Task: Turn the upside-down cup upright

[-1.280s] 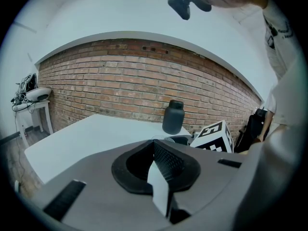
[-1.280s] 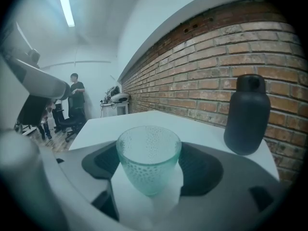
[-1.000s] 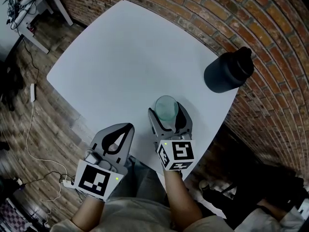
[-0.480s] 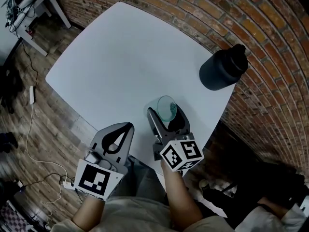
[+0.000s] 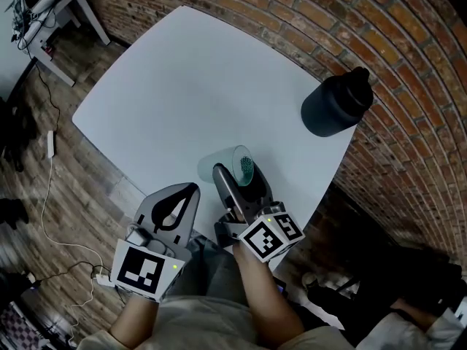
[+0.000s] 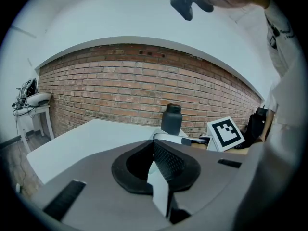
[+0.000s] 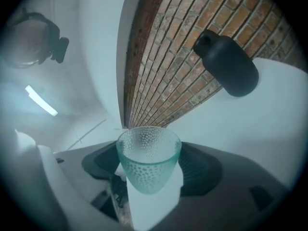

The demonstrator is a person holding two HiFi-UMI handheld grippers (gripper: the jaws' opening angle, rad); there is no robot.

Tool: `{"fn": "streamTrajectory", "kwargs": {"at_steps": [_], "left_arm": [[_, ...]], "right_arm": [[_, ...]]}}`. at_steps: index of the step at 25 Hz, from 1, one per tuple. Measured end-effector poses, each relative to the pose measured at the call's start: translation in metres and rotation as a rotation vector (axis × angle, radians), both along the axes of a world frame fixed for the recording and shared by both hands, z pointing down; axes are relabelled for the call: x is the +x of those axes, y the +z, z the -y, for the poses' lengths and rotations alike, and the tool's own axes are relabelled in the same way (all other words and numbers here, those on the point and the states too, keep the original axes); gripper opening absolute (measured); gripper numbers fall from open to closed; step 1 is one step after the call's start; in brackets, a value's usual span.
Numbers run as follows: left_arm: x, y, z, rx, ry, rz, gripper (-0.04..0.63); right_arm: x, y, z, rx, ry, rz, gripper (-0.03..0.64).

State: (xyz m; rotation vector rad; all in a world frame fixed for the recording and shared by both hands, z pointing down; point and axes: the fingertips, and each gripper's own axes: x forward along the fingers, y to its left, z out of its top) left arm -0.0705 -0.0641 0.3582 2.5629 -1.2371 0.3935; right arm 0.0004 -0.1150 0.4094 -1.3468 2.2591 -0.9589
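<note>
A: So, where is the cup (image 5: 228,164)?

B: It's a pale green dimpled glass cup (image 7: 148,161), tipped on its side over the near part of the white table (image 5: 182,86). Its wide mouth faces left in the head view and its narrow base faces right.

A: What has it?

B: The right claw (image 5: 238,179) is clamped on it, one finger on each side of the glass. The claw itself is rolled over, so its marker cube (image 5: 270,238) sits skewed.

A: And the left claw (image 5: 191,189)?

B: Its jaws are together with nothing between them (image 6: 155,150). It hangs just left of the right one, at the table's near edge.

A: Anything else on the table?

B: A dark insulated bottle (image 5: 337,104) stands upright near the far right corner, well apart from the cup. A red brick wall (image 6: 144,85) stands behind it.
</note>
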Motion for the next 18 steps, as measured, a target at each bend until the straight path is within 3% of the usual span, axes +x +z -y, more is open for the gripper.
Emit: {"fn": "streamTrajectory", "kwargs": {"at_steps": [4,13,18], "left_arm": [[-0.006,-0.001,0.001,0.001,-0.016,0.004,0.009],[-0.011,0.002,0.003,0.002,-0.038,0.006,0.009],[-0.015,0.007,0.004,-0.011,-0.042,-0.015,0.009]], "right_arm": [[-0.006,-0.004,-0.003,-0.002,-0.01,0.108,0.371],[-0.005,-0.01,-0.005,-0.017,-0.036,0.449,0.371],[-0.007,-0.01,-0.009,-0.024,-0.063,0.533,0.371]]}}
